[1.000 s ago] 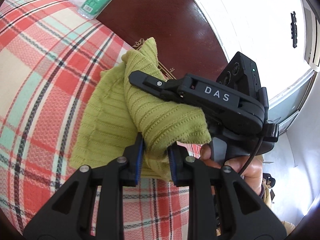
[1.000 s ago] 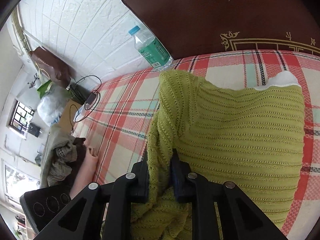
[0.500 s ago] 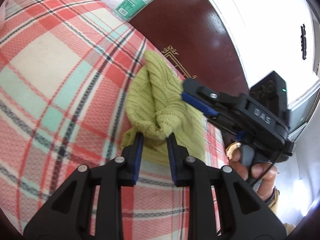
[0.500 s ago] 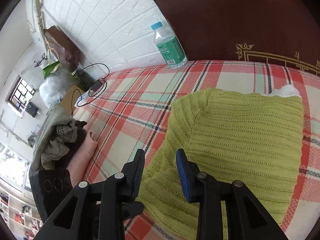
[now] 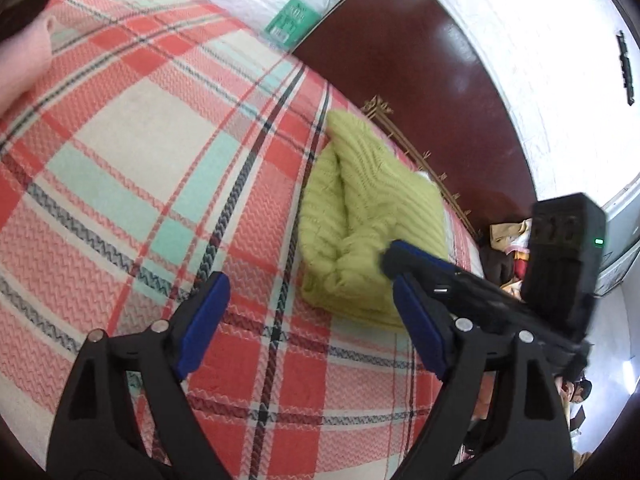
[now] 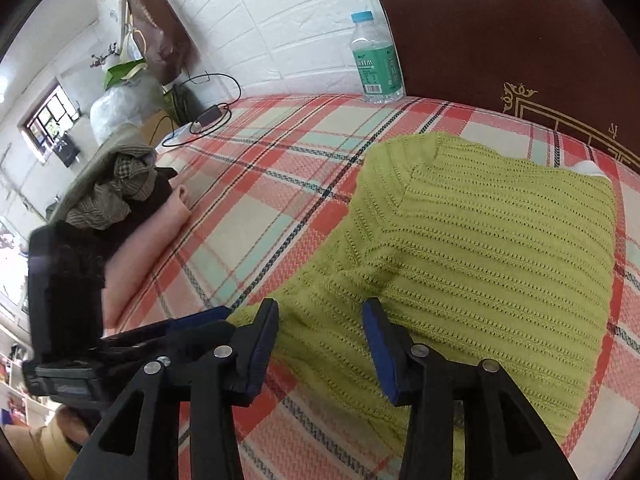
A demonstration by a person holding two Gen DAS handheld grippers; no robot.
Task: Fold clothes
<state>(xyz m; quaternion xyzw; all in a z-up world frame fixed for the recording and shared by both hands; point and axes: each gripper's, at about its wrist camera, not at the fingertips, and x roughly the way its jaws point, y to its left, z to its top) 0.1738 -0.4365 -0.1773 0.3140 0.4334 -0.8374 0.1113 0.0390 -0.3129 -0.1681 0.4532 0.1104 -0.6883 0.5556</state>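
Observation:
A lime-green knit sweater [image 5: 372,208] lies folded on the plaid bedspread [image 5: 140,160], close to the headboard. My left gripper [image 5: 310,284] stands just short of the sweater's near edge. Its jaws are opening wide, and no cloth is caught between the blue pads [image 5: 204,312]. From the right, my right gripper [image 5: 390,254] reaches over the sweater. In the right wrist view the sweater [image 6: 480,248] fills the right half. The right gripper [image 6: 320,308] hovers over its near edge with jaws opening; cloth lies under the gap, unpinched. The left gripper [image 6: 192,320] shows at lower left.
A water bottle [image 6: 376,64] stands by the dark wooden headboard [image 6: 520,20]. A pile of clothes [image 6: 116,188] and a pink folded garment [image 6: 152,236] lie at the bed's left side. Cables with a charger [image 6: 208,116] rest at the far corner.
Both grippers held folds of the sweater a second ago. Both have let go and drawn back, and the sweater now lies folded on the bed.

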